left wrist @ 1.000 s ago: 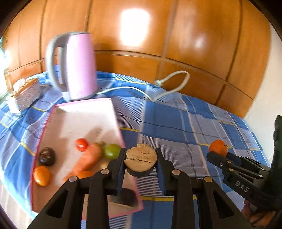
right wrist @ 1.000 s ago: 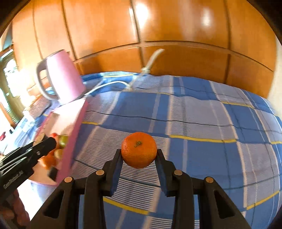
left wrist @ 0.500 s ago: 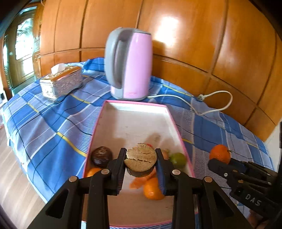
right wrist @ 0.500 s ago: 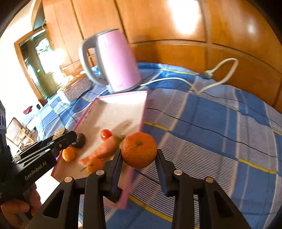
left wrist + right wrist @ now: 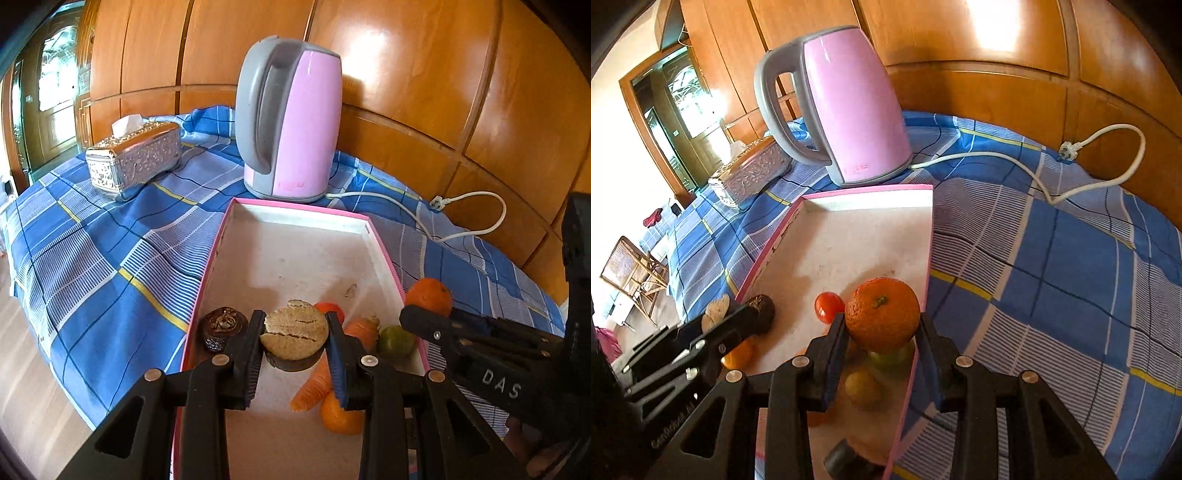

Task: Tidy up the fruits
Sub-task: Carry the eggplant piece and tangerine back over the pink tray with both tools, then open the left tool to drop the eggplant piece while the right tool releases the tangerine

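My left gripper (image 5: 295,341) is shut on a cut brown fruit half (image 5: 294,334) and holds it above the near part of the pink-rimmed tray (image 5: 295,208). My right gripper (image 5: 882,334) is shut on an orange (image 5: 882,314) above the tray's right rim (image 5: 929,258). It also shows in the left wrist view (image 5: 428,297). In the tray lie a dark round fruit (image 5: 223,326), a carrot (image 5: 314,384), a green fruit (image 5: 397,341), a small red tomato (image 5: 829,306) and another orange (image 5: 340,415).
A pink electric kettle (image 5: 291,122) stands behind the tray, its white cord (image 5: 465,229) trailing right over the blue checked cloth (image 5: 96,254). A silver tissue box (image 5: 135,158) sits at the far left. A wooden panelled wall is behind. The cloth's edge drops to the floor at left.
Both grippers have moved left with their fruit, from over the cloth to over the tray. The kettle and tray now look closer and more centred.
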A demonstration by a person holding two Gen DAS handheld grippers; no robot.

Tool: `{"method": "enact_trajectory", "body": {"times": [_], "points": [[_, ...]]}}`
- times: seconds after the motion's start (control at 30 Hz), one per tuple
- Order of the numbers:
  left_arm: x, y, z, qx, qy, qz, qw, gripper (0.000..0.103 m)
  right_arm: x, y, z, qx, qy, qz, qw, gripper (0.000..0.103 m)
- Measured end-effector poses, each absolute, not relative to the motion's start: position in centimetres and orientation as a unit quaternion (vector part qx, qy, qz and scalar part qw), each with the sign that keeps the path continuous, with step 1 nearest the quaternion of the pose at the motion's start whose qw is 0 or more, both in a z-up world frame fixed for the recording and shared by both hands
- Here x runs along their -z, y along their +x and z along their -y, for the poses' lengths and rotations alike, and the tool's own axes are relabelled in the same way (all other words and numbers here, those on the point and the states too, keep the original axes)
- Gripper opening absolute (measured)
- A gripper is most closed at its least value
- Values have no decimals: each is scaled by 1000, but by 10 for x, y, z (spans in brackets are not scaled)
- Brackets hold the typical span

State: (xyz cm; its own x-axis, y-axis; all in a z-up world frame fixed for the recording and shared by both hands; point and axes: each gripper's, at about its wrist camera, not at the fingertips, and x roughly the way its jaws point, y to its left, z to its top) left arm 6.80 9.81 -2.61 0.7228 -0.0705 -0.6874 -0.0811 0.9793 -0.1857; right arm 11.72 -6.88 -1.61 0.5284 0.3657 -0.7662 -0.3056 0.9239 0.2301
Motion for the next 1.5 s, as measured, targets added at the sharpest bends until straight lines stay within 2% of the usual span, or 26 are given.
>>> {"method": "enact_trajectory", "body": {"times": [0.47,0.53,0.6,0.63,1.5], "points": [[37,85,-106,-12,-109,-385,916,32,32,147,58,-195,44,-466,862,39],[38,85,-106,-12,-110,-386,916,35,34,146,58,-194,44,-468,861,39],[38,85,-106,-12,-110,-384,917,45,36,146,60,-193,50,-471,859,39],[37,85,-106,-13,-111,-382,917,45,36,145,61,-194,52,-471,859,39],[19,54,-103,-29,-97,-359,928,47,20,104,61,-183,41,-442,877,39]]}}
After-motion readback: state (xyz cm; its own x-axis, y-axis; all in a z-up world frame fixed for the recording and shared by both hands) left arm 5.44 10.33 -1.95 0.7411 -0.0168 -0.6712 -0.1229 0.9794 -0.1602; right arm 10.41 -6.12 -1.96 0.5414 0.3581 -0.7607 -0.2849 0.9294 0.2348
